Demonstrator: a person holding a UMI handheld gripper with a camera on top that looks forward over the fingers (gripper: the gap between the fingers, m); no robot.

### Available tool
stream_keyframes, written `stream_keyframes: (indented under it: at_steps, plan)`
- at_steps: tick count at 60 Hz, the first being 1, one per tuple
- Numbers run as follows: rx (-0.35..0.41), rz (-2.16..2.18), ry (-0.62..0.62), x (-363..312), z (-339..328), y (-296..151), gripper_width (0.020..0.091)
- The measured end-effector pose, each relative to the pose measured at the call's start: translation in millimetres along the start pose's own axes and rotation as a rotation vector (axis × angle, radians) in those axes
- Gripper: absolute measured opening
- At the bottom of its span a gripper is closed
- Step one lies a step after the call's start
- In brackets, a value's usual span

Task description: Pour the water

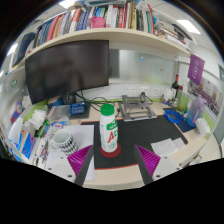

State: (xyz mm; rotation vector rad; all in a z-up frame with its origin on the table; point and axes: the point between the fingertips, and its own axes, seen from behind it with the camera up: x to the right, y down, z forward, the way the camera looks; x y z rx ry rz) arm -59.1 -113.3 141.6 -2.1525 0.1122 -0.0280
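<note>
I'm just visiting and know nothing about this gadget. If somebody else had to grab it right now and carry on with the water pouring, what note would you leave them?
Tongs: open, holding nothing.
Bottle: white with a green cap and label, standing upright on the desk between the fingers, close to the left one, cap on.
Around it: a monitor behind and to the left, papers and clutter on both sides. I cannot pick out a cup or glass to pour into.
Done: the tongs are lined up on the bottle.
Left: close on the bottle, lift it, find the container, pour.
</note>
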Motion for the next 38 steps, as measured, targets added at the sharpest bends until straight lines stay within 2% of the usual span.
stream_keyframes:
  at_steps: [6, 18, 38]
  plan:
    - [-0.022, -0.004, 0.004, -10.0, -25.4, -6.7, 0.0835]
    - [-0.010, -0.026, 0.006, -26.2, -61.8, -19.7, 0.0837]
    - [-0.022, -0.038, 0.036, -30.1, -76.6, -14.4, 0.0834]
